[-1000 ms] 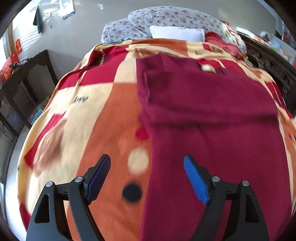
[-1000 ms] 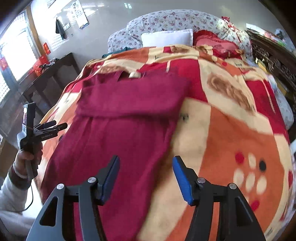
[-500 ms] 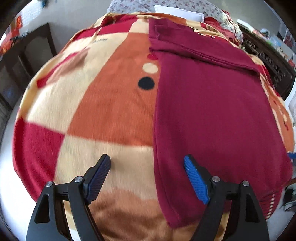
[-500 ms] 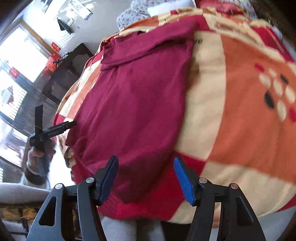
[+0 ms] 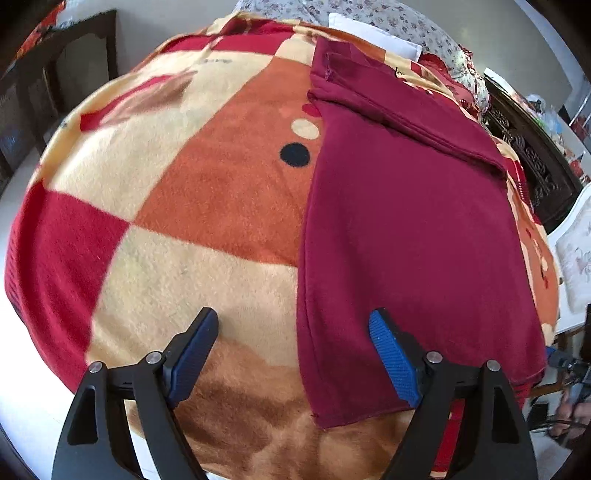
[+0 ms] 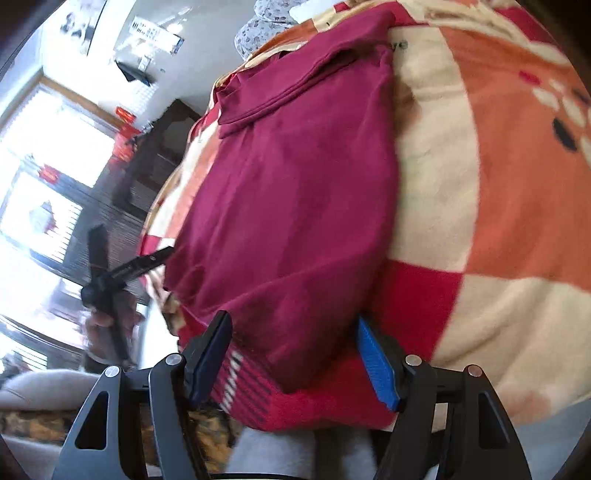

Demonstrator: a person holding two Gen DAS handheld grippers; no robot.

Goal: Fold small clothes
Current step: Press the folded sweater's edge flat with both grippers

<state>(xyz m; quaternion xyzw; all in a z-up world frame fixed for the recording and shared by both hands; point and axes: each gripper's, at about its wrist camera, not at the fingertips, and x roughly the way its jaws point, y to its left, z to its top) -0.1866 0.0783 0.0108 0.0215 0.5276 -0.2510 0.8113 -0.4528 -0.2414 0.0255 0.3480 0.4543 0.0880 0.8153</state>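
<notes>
The left claw point(image 5: 293, 354) is held spread wide above the near end of the bed, with nothing pinched; its jaws are opening slightly further. One blue pad point(image 5: 391, 356) is seen over the maroon garment point(image 5: 406, 229), the other over the bare blanket point(image 5: 184, 206), so that the garment's long left edge runs between them. The near-left corner of the hem lies just ahead of and below this claw.

The right claw point(image 6: 291, 360) is likewise spread and opening, and nothing is pressed between its pads. The garment's point(image 6: 295, 199) near-right corner is framed between the pads, close to the bed's edge where the blanket point(image 6: 498, 184) drops away. Whether cloth is already touched by either pad cannot be told.

The garment is laid flat on the blanket, its long axis running away from both claws toward the pillows point(image 5: 369, 14) at the head of the bed. At the far end a band is already turned over across its width. The hem is nearest the claws, with one corner allotted to each: left corner to left claw, right to right.

It is judged that both corners are about to be pinched, so that the hem can be carried away along the long axis toward the far end. In the right wrist view the left claw's point(image 6: 147, 260) body and the hand point(image 6: 107, 328) bearing it are seen beside the garment's far edge.
</notes>
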